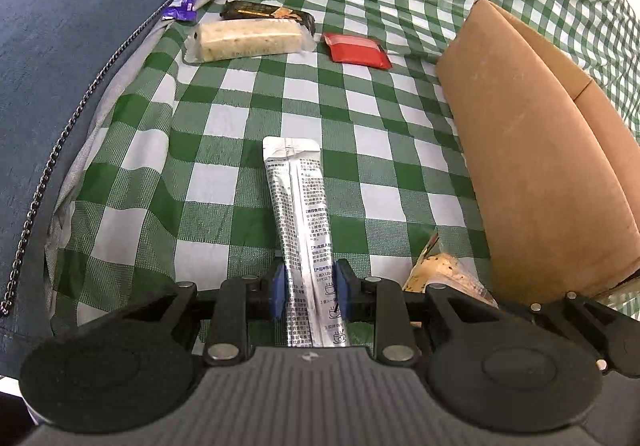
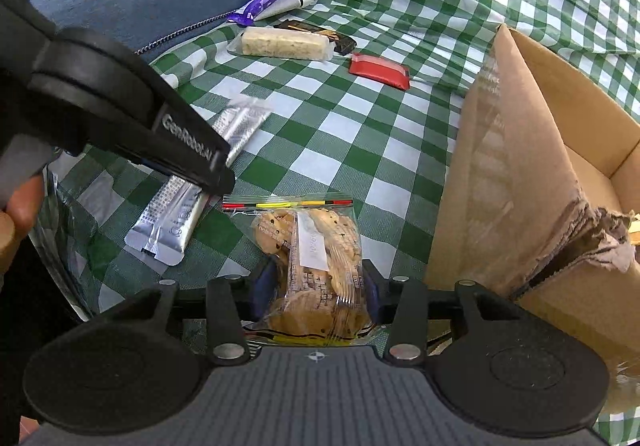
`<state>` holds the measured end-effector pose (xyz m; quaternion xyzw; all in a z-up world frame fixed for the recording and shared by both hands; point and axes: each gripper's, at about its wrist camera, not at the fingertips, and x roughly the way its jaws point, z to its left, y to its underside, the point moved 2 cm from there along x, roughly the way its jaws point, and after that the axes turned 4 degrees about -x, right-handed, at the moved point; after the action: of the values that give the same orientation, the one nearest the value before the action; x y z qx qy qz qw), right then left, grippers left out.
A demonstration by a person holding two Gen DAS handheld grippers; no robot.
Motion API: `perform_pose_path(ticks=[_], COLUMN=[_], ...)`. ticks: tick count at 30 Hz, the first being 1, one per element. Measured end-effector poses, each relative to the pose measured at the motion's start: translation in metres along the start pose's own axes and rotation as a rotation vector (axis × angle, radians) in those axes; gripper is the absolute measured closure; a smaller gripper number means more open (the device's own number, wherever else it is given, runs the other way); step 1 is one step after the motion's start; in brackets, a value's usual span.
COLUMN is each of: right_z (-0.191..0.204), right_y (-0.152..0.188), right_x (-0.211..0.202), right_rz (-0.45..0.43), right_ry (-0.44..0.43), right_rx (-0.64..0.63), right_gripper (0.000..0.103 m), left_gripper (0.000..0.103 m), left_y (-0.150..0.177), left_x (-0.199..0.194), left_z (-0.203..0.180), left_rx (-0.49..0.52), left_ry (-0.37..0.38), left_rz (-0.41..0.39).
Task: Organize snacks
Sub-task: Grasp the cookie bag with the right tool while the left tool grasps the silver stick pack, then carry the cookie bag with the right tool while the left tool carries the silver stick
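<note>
Our left gripper (image 1: 310,292) clamps the silver sachet (image 1: 300,214) over the checked tablecloth (image 1: 224,150); our right gripper (image 2: 316,292) grips the cookie bag (image 2: 316,266) beside the cardboard box (image 2: 520,166). Farther off lie a red packet (image 1: 356,50) and a pale bar (image 1: 248,40).

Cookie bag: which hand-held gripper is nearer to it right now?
Right. The right hand-held gripper has the cookie bag between its fingers, pads against its sides. The left hand-held gripper grips the silver sachet beside it.
</note>
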<state>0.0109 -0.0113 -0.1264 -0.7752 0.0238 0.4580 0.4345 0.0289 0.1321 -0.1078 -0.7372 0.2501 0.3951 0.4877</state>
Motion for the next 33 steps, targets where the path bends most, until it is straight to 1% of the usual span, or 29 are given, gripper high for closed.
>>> perform_pose_path(ticks=[6, 15, 20, 21, 24, 26, 28, 31, 33], right_z=[0.000, 0.001, 0.001, 0.001, 0.000, -0.002, -0.005, -0.010, -0.015], right_y=[0.002, 0.005, 0.004, 0.004, 0.002, 0.001, -0.004, -0.016, -0.026], right_x=[-0.002, -0.004, -0.008, -0.010, -0.016, -0.023, -0.031, -0.050, -0.064], right_rz=[-0.013, -0.022, -0.036, -0.053, -0.070, -0.089, -0.114, -0.164, -0.200], right_ry=[-0.011, -0.002, 0.005, 0.004, 0.013, 0.015, 0.009, 0.004, -0.010], right_rx=[-0.012, -0.017, -0.019, -0.019, -0.015, -0.017, -0.011, -0.013, -0.007], right_gripper=[0.056, 0.056, 0.057, 0.057, 0.057, 0.057, 0.057, 0.057, 0.057], left_gripper=[0.074, 0.075, 0.075, 0.075, 0.075, 0.075, 0.075, 0.075, 0.075], left_y=[-0.002, -0.001, -0.001, -0.002, -0.003, -0.004, -0.005, -0.007, -0.008], left_x=[0.003, 0.000, -0.005, -0.007, -0.017, -0.026, -0.038, -0.060, -0.071], left_z=[-0.003, 0.000, 0.001, 0.002, 0.004, 0.005, 0.005, 0.004, 0.005], left_rx=[0.002, -0.002, -0.016, -0.022, -0.047, -0.059, -0.060, -0.066, -0.069], left_ry=[-0.004, 0.004, 0.008, 0.011, 0.023, 0.023, 0.019, 0.037, 0.042], left_rz=[-0.002, -0.014, -0.034, -0.042, -0.081, -0.121, -0.183, -0.286, -0.335])
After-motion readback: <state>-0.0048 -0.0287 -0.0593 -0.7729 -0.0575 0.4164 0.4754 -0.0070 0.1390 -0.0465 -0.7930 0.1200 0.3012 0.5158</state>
